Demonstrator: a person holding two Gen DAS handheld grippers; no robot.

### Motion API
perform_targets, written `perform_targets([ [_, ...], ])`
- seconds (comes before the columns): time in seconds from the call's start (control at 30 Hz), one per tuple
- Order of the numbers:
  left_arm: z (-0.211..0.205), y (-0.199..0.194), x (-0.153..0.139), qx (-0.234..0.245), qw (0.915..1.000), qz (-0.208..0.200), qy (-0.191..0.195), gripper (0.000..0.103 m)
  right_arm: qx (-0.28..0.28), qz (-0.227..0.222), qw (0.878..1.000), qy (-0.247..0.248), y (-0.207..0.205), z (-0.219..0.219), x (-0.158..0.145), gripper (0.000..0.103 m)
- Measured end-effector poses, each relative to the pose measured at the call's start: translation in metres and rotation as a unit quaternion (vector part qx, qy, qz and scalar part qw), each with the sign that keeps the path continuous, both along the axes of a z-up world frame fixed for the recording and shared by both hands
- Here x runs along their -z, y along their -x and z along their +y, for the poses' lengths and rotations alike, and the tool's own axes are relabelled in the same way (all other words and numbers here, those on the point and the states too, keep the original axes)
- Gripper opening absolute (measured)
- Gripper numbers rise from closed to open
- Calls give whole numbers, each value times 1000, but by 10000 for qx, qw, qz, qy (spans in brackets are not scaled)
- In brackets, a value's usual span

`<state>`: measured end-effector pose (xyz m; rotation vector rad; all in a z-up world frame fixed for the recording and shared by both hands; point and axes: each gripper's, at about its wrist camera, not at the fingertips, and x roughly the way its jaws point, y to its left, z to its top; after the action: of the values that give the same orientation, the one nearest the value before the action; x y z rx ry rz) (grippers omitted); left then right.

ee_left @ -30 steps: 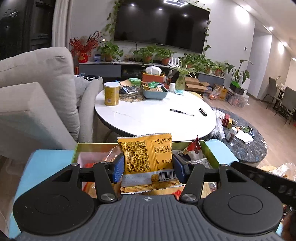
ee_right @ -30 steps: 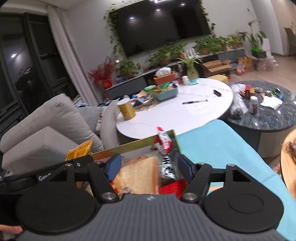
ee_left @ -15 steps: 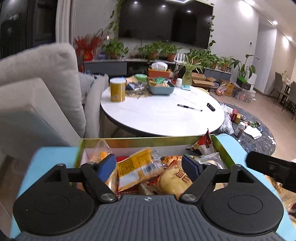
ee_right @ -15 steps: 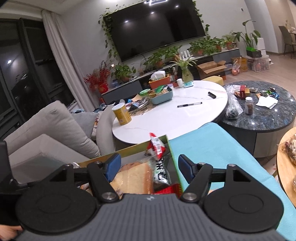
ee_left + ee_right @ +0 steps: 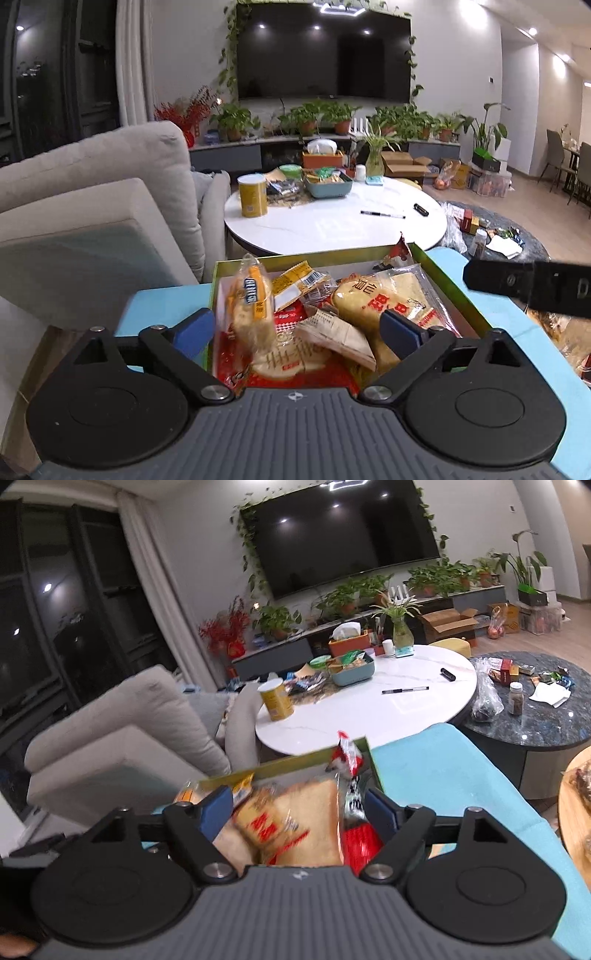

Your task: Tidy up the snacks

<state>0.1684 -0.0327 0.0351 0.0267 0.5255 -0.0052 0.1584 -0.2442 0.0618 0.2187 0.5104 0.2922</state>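
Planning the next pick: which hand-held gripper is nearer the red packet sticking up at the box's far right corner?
Right: the red packet stands just beyond its right finger. The left sits farther back, left of it.

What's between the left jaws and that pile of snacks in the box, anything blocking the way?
Nothing visible. The left gripper hangs over the snack box, jaws opening with nothing clamped, and the snack packets lie uncovered directly below. The right gripper pokes in from the right edge, off to the side.

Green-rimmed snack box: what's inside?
The green-rimmed snack box holds packaged bread, a yellow barcode packet, a clear-wrapped bun and a red wrapper. Lower layers are covered.
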Motion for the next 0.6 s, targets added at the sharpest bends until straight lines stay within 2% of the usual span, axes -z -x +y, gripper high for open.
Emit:
perform_targets([
  [0.2, 1, 40, -8, 23, 9998, -138, 120, 102, -162, -173, 9996, 136, 36, 8, -10, 76],
  [0.43, -6, 82, -14, 87, 9993, -347, -116, 102, -153, -178, 9996, 180, 66, 12, -9, 76],
  [0.6, -1, 107, -5, 32, 9993, -356, 68, 103, -163, -212, 9992, 303, 85, 13, -4, 76],
])
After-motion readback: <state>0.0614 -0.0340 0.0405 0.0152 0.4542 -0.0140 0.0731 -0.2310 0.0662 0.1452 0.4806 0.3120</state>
